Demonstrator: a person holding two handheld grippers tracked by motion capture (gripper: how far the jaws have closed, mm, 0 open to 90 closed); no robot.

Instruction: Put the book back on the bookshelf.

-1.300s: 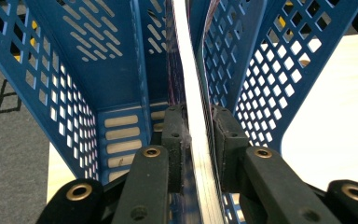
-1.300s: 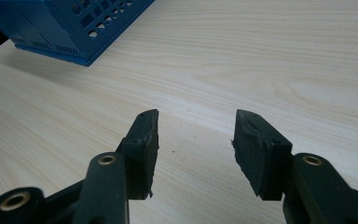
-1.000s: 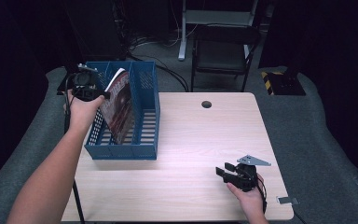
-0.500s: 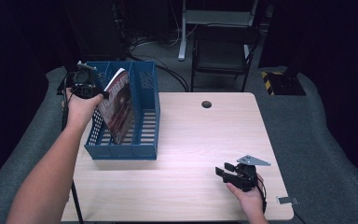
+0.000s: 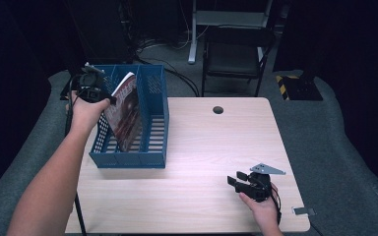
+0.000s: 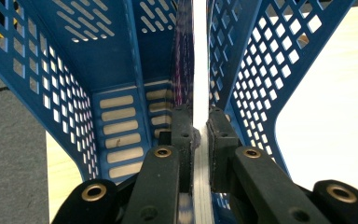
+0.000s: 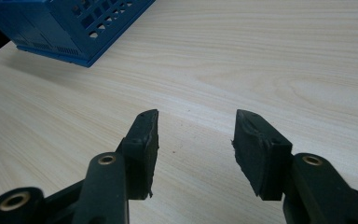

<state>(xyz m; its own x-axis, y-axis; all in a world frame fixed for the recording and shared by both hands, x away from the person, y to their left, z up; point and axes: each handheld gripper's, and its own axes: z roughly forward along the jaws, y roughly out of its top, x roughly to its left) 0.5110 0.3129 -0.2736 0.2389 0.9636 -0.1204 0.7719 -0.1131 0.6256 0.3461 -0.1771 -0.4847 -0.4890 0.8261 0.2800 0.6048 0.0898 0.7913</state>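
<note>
Upper left of the high view: blue perforated basket [image 5: 152, 123] on the pale wooden table [image 5: 211, 147], with a magazine [image 5: 125, 115] standing on edge inside, leaning, glossy dark-red cover facing right. Left gripper [image 5: 109, 101] clamped tight on the magazine's upper edge; in the left gripper view, both black pads pressed flat against the thin white page block [image 6: 199, 93], basket walls [image 6: 261, 79] rising on either side. Lower right of the high view: right gripper [image 5: 232, 180] held just above bare tabletop, jaws roughly half parted, nothing between them; in the right gripper view, wood grain visible through the gap [image 7: 196, 135], basket corner [image 7: 74, 28] at upper left. Handling, by judgement: light, thin, floppy; coated cover likely slick against rubber pads; pages prone to creasing or fanning if pinched at a loose corner. Best hold: near the spine or mid-edge, pads square on both covers, grip firm; sagging likely if lifted flat from one end, so upright carriage preferable.
</note>
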